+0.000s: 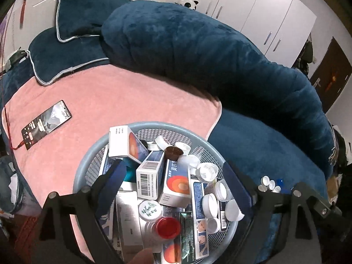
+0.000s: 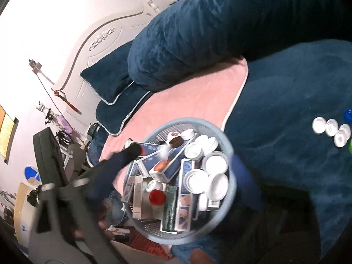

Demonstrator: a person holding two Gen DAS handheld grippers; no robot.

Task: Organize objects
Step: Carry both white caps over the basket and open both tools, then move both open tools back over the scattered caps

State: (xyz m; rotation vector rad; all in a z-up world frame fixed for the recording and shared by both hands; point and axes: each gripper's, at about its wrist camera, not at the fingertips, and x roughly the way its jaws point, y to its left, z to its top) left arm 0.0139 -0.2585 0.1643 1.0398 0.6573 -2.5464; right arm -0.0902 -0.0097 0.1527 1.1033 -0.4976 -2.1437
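Phone (image 1: 46,125) on pink blanket (image 1: 123,101), panda toy (image 1: 188,1)

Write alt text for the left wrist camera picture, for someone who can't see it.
A round grey-blue mesh basket, packed with medicine boxes, white caps and a red-capped bottle, sits on a pink blanket between the open fingers of the left hand-held gripper. A phone lies to the left, a dark blue duvet behind.

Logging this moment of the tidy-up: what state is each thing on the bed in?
basket: upright on the bed, heaped full
red-capped bottle: capped, lying in the basket
phone: screen lit, cable plugged in
loose caps: outside the basket, on the blue blanket
left gripper: fingers open, holding nothing
right gripper: fingers open, holding nothing
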